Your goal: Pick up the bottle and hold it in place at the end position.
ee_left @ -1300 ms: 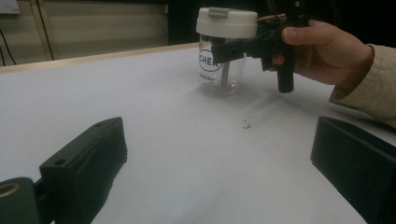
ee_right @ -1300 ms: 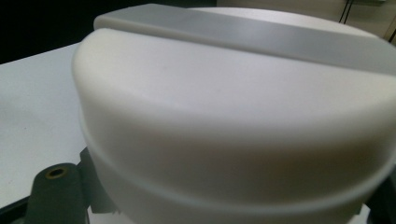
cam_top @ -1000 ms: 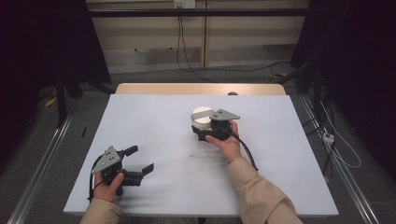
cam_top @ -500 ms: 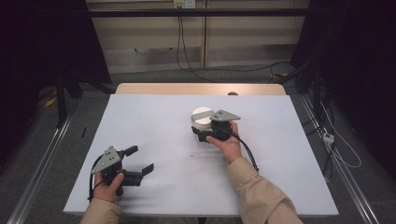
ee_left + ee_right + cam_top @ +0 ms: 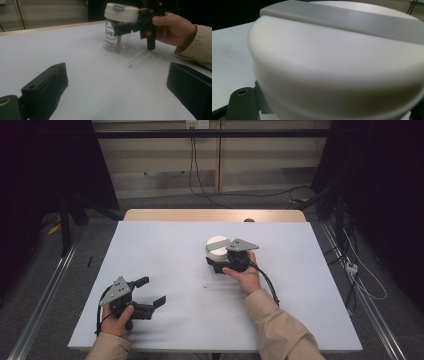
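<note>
The white-topped desk (image 5: 165,250) spreads wide under my hands. Past its middle stands the clear glass jar with black lettering (image 5: 117,37), upright on the desk, capped by a round cream-white lid with a grey bar across its top (image 5: 121,12). My right claw (image 5: 216,261) is clamped around the jar just below the lid. My left claw (image 5: 152,292) rests low near the front left edge, jaws spread wide apart, holding nothing, well apart from the jar.
</note>
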`<state>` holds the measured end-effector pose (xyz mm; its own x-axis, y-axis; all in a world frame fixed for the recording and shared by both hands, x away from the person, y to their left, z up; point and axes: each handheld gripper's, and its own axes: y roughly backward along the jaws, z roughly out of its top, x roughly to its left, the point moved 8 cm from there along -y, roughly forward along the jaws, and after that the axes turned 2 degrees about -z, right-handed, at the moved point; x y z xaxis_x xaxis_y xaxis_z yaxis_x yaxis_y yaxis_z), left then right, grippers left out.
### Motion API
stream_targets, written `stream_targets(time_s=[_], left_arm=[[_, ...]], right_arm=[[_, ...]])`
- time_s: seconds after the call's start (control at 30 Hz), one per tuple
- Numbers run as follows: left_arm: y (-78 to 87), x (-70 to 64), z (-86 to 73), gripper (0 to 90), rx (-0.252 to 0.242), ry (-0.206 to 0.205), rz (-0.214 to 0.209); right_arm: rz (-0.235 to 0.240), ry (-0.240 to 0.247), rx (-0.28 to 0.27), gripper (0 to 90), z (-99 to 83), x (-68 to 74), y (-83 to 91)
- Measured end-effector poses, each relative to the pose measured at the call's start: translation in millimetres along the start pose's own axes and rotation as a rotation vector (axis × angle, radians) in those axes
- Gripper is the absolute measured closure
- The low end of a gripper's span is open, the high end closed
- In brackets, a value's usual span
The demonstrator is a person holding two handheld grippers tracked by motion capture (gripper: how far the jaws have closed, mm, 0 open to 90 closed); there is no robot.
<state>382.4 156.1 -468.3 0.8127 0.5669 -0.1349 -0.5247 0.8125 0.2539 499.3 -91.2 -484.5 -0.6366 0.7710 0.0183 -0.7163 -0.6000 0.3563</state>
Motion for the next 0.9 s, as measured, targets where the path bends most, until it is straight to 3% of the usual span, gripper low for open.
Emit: stream_targets(time_s=[0.23, 0.6, 0.9], left_arm=[[-2.1, 2.3, -0.9, 3.2, 0.006, 0.0, 0.01], [-5.2, 3.5, -1.6, 3.2, 0.008, 0.004, 0.01], [-12.6, 5.4, -1.0, 3.2, 0.005, 0.018, 0.01]], right_arm=[[-0.023, -0.041, 0.047, 10.4, -5.6, 0.2, 3.5], [-0.087, -0.052, 0.107, 11.7, -15.7, 4.5, 4.3], [-0.13, -0.029, 0.077, 12.8, -15.0, 5.7, 6.9]])
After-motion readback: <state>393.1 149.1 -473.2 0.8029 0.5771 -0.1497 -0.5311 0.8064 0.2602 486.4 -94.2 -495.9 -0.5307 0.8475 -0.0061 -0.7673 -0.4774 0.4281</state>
